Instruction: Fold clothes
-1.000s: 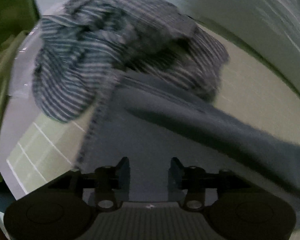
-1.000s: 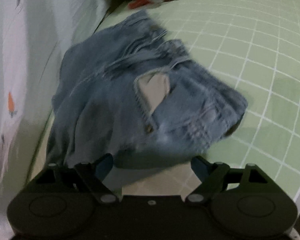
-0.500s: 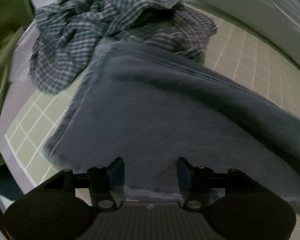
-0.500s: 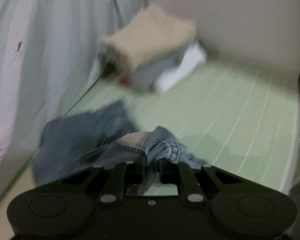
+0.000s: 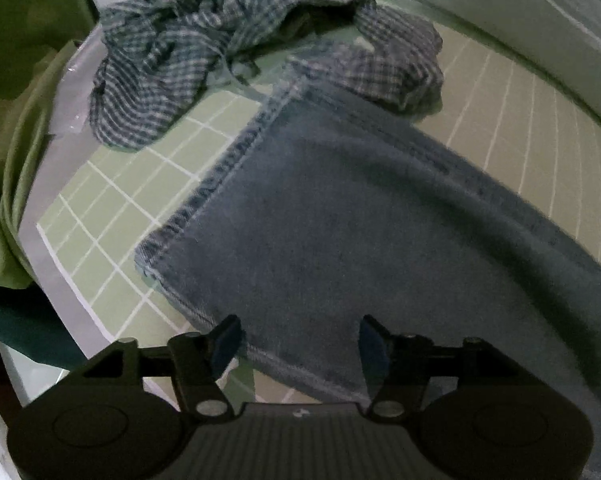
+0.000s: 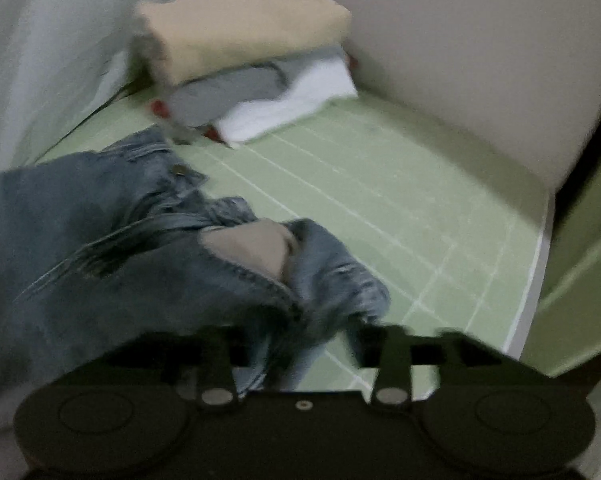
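Both grippers just let go: left gripper (image 5: pixel 298 344) and right gripper (image 6: pixel 296 350) gape open over the jeans (image 5: pixel 340 232) (now lying flat), ready for folding.

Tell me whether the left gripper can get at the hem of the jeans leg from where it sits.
Probably yes. The left gripper is open, and the jeans leg lies flat on the green mat with its hem between the fingers. Nothing covers that end.
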The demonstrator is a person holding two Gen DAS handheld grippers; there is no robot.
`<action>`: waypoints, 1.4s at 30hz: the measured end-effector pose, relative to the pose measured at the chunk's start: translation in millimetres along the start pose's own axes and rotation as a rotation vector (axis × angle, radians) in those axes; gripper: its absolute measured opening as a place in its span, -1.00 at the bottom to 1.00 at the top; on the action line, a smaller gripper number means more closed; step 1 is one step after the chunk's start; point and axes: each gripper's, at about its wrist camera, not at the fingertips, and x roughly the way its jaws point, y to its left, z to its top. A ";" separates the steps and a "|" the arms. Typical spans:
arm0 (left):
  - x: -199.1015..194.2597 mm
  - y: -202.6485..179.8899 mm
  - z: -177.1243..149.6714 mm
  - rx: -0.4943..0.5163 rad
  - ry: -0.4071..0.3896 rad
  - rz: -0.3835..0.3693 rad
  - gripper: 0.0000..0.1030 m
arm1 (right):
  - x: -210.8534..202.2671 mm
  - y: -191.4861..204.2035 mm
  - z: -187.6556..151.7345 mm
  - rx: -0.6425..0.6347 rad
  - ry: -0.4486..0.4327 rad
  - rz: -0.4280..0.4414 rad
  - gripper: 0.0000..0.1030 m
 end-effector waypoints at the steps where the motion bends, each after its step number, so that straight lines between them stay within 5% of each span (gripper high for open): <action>1: -2.5 -2.6 3.8 -0.008 -0.011 0.004 0.52 | -4.1 7.9 2.9 -0.023 -0.019 -0.002 0.53; 7: -6.6 -33.9 33.9 -0.004 -0.063 -0.013 0.58 | -33.3 86.5 19.7 -0.206 -0.193 0.081 0.85; 16: 9.3 -96.2 51.3 0.028 -0.042 -0.065 0.59 | -15.8 233.7 10.5 -0.480 -0.155 0.365 0.87; 23: 24.3 -101.8 46.1 0.040 0.006 -0.058 0.59 | 14.8 292.8 -4.2 -0.685 -0.126 0.252 0.85; 25: 27.0 -99.8 45.0 0.040 0.018 -0.058 0.59 | 24.9 298.2 -3.5 -0.712 -0.116 0.196 0.64; 26: 28.5 -99.2 44.4 0.042 0.024 -0.057 0.59 | 24.6 296.2 -1.4 -0.709 -0.104 0.214 0.54; 30: 32.0 -97.9 42.6 0.044 0.036 -0.053 0.62 | 14.9 267.5 16.2 -0.633 -0.100 0.315 -0.51; 32: 31.3 -97.6 42.9 0.046 0.036 -0.051 0.62 | -6.3 234.7 32.5 -0.527 -0.148 0.376 -0.58; 36: 26.0 -97.9 39.5 0.050 0.021 -0.049 0.62 | -36.8 150.4 62.9 -0.302 -0.232 0.313 -0.60; 42: 26.7 -102.0 33.2 0.072 0.040 -0.034 0.62 | 38.1 66.3 36.4 -0.129 0.023 0.120 -0.47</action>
